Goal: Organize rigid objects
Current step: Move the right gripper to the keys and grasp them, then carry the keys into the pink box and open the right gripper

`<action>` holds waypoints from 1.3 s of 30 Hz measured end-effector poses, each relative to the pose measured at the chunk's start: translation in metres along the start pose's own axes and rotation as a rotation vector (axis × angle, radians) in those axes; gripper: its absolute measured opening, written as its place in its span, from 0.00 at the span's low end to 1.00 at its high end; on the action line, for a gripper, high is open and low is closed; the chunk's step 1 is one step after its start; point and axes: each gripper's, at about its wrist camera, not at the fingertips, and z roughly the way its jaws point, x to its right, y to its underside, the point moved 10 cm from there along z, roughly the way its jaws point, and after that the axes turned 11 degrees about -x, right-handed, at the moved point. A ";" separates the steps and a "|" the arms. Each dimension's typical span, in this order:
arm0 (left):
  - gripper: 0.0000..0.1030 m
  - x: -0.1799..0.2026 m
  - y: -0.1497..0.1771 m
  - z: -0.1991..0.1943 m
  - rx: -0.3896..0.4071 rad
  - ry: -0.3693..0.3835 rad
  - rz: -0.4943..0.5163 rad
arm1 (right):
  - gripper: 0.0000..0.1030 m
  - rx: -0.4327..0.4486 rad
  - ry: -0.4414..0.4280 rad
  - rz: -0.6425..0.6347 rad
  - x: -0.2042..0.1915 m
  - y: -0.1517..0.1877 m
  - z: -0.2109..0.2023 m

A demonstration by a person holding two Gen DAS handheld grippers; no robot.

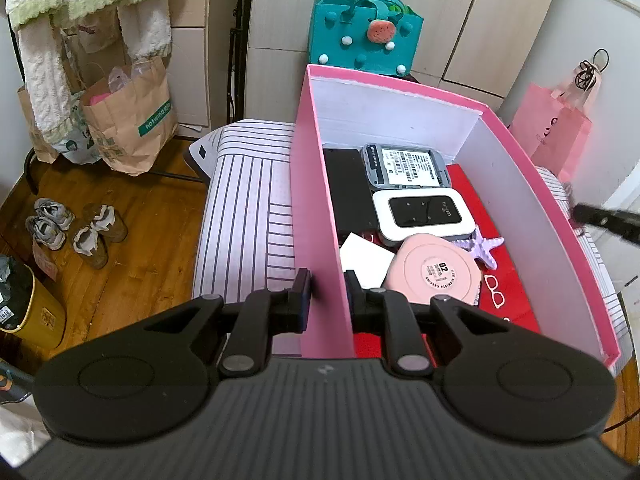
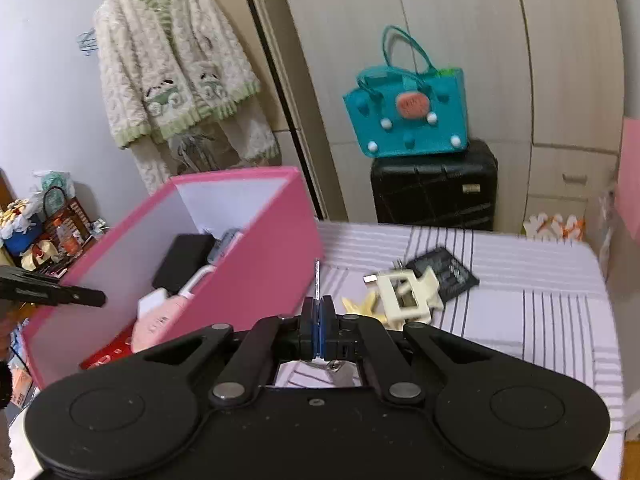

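In the left wrist view my left gripper (image 1: 328,300) is shut on the left wall of the pink box (image 1: 316,184). Inside lie a black case (image 1: 348,188), a labelled grey device (image 1: 404,168), a white pocket router (image 1: 424,212), a round pink case (image 1: 436,272), a purple starfish (image 1: 486,248) and a white card (image 1: 366,260). In the right wrist view my right gripper (image 2: 318,320) is shut on a thin flat piece (image 2: 317,278), seen edge-on, above the striped bed beside the pink box (image 2: 260,264). A cream plug adapter (image 2: 404,294), a yellow starfish (image 2: 364,306) and a black packet (image 2: 448,272) lie on the bed.
The striped bed (image 2: 540,320) carries the box. A teal bag (image 2: 408,116) stands on a black suitcase (image 2: 436,188) by the wardrobe. Paper bags (image 1: 128,120) and shoes (image 1: 72,228) are on the wooden floor at the left. A pink bag (image 1: 556,132) hangs at the right.
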 end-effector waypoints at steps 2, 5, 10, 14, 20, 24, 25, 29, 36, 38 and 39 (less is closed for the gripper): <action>0.15 0.000 0.001 0.000 -0.003 -0.003 0.008 | 0.03 0.001 -0.008 -0.022 -0.007 -0.010 -0.011; 0.15 -0.001 0.000 -0.002 -0.013 0.006 -0.012 | 0.03 0.011 -0.010 -0.064 -0.024 -0.027 -0.028; 0.14 0.000 -0.001 -0.002 -0.014 -0.013 0.005 | 0.03 0.047 -0.027 -0.131 -0.056 -0.060 -0.054; 0.13 0.003 0.001 -0.006 -0.022 -0.035 0.041 | 0.03 0.022 -0.093 -0.188 -0.089 -0.074 -0.060; 0.11 0.009 0.006 -0.012 -0.032 -0.070 0.094 | 0.03 -0.065 -0.247 -0.233 -0.139 -0.066 -0.036; 0.11 0.010 0.012 -0.014 -0.030 -0.069 0.095 | 0.03 -0.160 -0.357 -0.214 -0.166 -0.048 0.002; 0.11 0.010 0.013 -0.015 -0.030 -0.072 0.100 | 0.03 -0.180 -0.373 -0.208 -0.169 -0.044 0.010; 0.11 0.012 0.014 -0.016 -0.037 -0.080 0.104 | 0.03 -0.281 -0.430 -0.173 -0.182 -0.022 0.055; 0.11 0.012 0.020 -0.025 -0.033 -0.066 0.102 | 0.10 -0.342 -0.430 -0.065 -0.176 -0.010 0.084; 0.11 0.013 0.021 -0.026 -0.032 -0.066 0.107 | 0.10 -0.306 -0.412 -0.057 -0.167 -0.013 0.073; 0.11 0.013 0.021 -0.026 -0.032 -0.065 0.107 | 0.10 -0.286 -0.404 -0.060 -0.162 -0.014 0.065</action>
